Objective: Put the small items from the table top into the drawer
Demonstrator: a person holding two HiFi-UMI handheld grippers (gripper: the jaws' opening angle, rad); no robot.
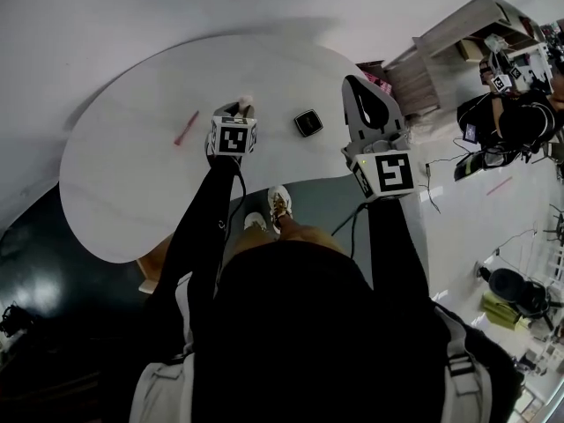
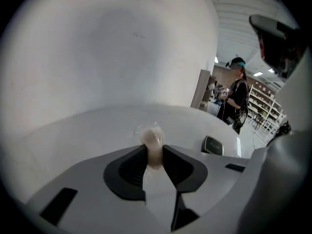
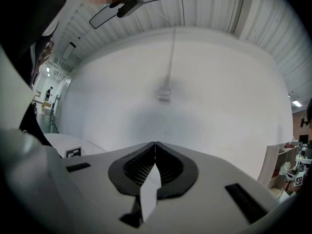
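Left gripper [image 2: 155, 152] pinches a small pale wrapped item [image 2: 152, 139] at the lower centre of its own view; the item's long axis runs along the jaws, its far end poking past the tips toward the white table [image 2: 87, 130]. In the head view a black square object [image 1: 307, 122] lies right of it and a red stick [image 1: 186, 128] left, and the right gripper [image 3: 155, 147] has its jaws pressed together, empty

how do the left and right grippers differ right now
The left gripper is clamped on a small pale item; the right gripper is shut on nothing. The left tilts down at the table; the right is level, facing a wall. Each carries a marker cube.
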